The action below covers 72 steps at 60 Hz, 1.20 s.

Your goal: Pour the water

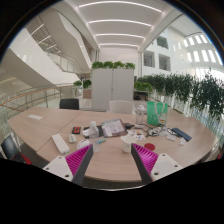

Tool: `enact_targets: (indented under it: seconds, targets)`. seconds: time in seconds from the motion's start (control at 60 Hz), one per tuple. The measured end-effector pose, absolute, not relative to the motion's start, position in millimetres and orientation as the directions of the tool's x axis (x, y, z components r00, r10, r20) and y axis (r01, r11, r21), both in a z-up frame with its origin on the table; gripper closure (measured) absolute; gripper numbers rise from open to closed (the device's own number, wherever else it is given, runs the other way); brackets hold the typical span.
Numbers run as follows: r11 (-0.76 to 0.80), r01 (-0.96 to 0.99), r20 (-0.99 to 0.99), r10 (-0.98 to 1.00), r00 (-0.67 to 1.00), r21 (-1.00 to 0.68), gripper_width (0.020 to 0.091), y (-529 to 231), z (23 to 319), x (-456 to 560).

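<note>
Your gripper [113,158] shows as two fingers rising from the bottom of the view, one on each side. Each finger is white on its outer body, with a smooth, angular, moulded look. Each carries a magenta pad [80,159] on its inner face; the pads taper toward the tips and read as bright, saturated pink-purple. The right pad carries a ribbed or dotted texture; on the left pad the texture is too small to tell. The jaws stand apart with a wide gap between the pads. No cables, screws or markings can be made out on the fingers. Your hand and sleeve are out of view.
</note>
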State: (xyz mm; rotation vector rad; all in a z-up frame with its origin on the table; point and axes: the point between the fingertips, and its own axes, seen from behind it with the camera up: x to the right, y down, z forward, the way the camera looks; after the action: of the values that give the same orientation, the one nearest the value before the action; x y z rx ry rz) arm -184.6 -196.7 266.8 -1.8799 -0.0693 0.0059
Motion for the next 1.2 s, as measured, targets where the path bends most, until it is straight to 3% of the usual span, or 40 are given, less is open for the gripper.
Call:
enact_targets:
  seconds: [0.217,0.35,0.633,0.683,0.7,0.733,0.75,0.85,1.05,1.133,1.2]
  targets:
    - [-0.219,0.076,0.019,0.251,0.968,-0.973,0.0264,-86,188,-270]
    - [-0.226,0.085,0.026,0.25,0.968,-0.97,0.0266,0,139,-290]
    - [-0.237,0.028,-0.017,0.186,0.982,-0.971,0.0269,118,80,-307]
    - [-0.236,0.025,-0.019,0.185,0.983,-0.972,0.032,133,73,-307]
    - [-0.241,0.028,-0.017,0.182,0.983,-0.97,0.0374,136,72,-310]
    - [-0.25,0.03,-0.018,0.189,0.982,-0.968,0.057,142,66,-313]
    - [-0.256,0.025,-0.023,0.184,0.983,-0.966,0.0631,144,64,-312]
    - [-0.23,0.022,-0.013,0.149,0.989,-0.973,0.0633,153,67,-306]
    - [-0.263,-0.019,-0.063,0.162,0.985,-0.965,0.0741,158,63,-305]
    - [-0.339,-0.138,-0.212,0.193,0.958,-0.931,0.0741,155,68,-311]
    - [-0.368,-0.321,-0.406,0.182,0.896,-0.873,0.074,154,96,-307]
